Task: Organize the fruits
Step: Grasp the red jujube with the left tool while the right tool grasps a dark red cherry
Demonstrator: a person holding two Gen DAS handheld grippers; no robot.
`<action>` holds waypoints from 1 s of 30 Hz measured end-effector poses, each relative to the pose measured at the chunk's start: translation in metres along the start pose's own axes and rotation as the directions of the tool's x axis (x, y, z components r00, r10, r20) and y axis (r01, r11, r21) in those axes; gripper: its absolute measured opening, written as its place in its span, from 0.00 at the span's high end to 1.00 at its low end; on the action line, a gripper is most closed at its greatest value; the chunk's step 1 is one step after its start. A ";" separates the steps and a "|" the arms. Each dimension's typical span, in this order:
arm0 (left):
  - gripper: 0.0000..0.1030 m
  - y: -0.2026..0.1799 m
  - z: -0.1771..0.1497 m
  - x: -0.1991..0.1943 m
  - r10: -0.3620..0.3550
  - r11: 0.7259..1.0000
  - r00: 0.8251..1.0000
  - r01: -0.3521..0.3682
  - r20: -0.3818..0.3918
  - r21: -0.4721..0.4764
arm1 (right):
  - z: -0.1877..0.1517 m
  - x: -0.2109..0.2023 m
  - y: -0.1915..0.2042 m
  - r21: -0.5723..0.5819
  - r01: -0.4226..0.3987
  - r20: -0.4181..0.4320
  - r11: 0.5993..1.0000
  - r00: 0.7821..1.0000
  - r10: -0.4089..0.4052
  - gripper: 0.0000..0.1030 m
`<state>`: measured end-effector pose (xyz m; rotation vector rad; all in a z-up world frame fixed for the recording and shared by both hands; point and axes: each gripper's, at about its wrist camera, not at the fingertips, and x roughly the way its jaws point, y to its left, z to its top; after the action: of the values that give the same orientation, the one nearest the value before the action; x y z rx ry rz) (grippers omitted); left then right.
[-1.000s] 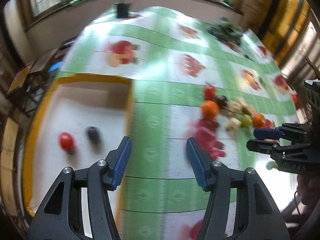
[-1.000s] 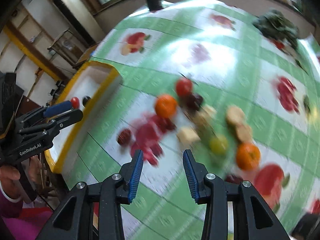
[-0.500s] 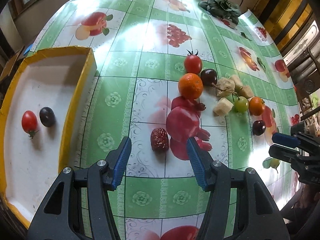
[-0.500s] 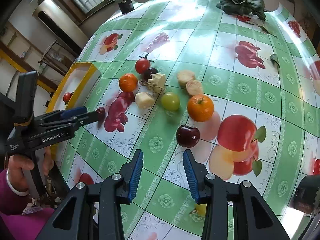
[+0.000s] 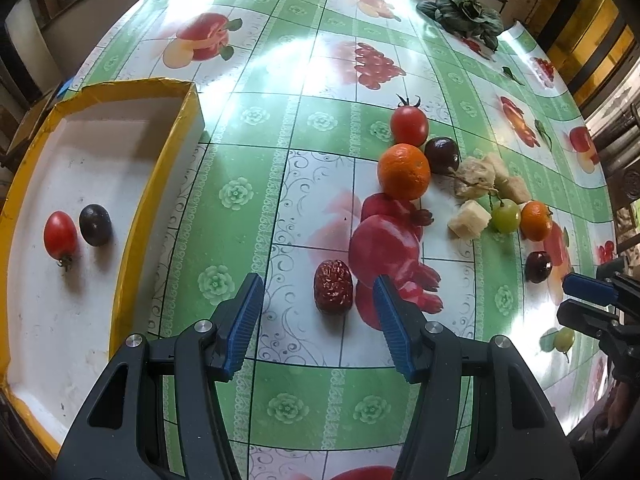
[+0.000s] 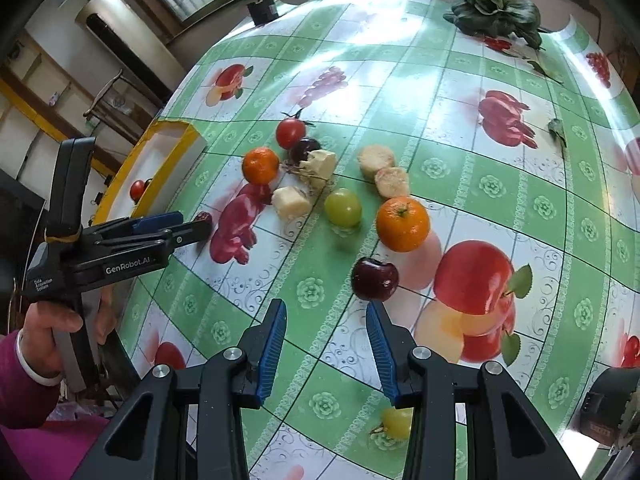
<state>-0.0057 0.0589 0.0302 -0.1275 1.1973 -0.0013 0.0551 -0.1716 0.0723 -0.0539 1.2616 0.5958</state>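
The left gripper (image 5: 318,322) hangs with jaws spread wide and empty just short of a wrinkled red date (image 5: 333,286) on the tablecloth (image 5: 256,152). The right gripper (image 6: 326,346) is likewise agape before a dark cherry (image 6: 375,279). A tomato (image 5: 60,234) and a dark plum (image 5: 95,225) lie side by side in the yellow-rimmed tray (image 5: 132,216)

Left tongs (image 5: 318,306) nearer the red date (image 5: 333,287), now between open jaws.

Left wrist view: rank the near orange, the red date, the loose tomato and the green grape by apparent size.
1. Near orange, largest.
2. Red date and loose tomato: too alike to rank, and the date lies nearer the camera.
3. Green grape, smallest, though it lies farther off.
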 end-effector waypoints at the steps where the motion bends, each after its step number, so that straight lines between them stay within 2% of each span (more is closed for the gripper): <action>1: 0.44 0.000 0.000 0.000 0.001 1.000 1.000 -0.001 0.001 0.000 | 0.000 0.001 -0.002 0.004 0.003 0.000 1.000 1.000 -0.003 0.61; 6: 0.44 -0.001 0.000 0.002 0.013 1.000 1.000 -0.013 -0.007 0.004 | 0.003 0.006 -0.008 0.037 0.039 0.000 0.999 0.999 -0.039 0.61; 10: 0.44 -0.002 0.001 0.004 0.031 1.000 0.999 -0.031 -0.008 -0.004 | 0.007 0.013 -0.010 0.045 0.100 0.004 0.994 0.995 -0.100 0.61; 21: 0.44 -0.008 0.005 0.013 0.069 0.998 0.998 -0.068 -0.016 0.007 | 0.010 0.033 -0.012 0.087 0.154 -0.010 0.984 0.988 -0.154 0.61; 24: 0.45 -0.007 0.003 0.014 0.071 0.998 0.997 -0.070 -0.010 0.004 | 0.011 0.033 -0.013 0.090 0.147 0.006 0.985 0.989 -0.148 0.66; 25: 0.47 -0.007 0.003 0.014 0.072 0.997 0.997 -0.072 -0.007 0.008 | 0.011 0.034 -0.013 0.091 0.147 0.007 0.985 0.989 -0.148 0.69; 27: 0.67 -0.008 0.003 0.013 0.087 0.996 0.996 -0.087 0.001 0.019 | 0.011 0.034 -0.014 0.091 0.138 0.015 0.986 0.990 -0.140 0.71; 30: 0.78 -0.007 0.003 0.012 0.084 0.996 0.996 -0.084 0.003 0.027 | 0.010 0.034 -0.013 0.082 0.138 0.013 0.987 0.990 -0.140 0.71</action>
<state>0.0021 0.0511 0.0211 -0.0534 1.2000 0.0561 0.0757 -0.1653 0.0418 -0.0686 1.2519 0.4240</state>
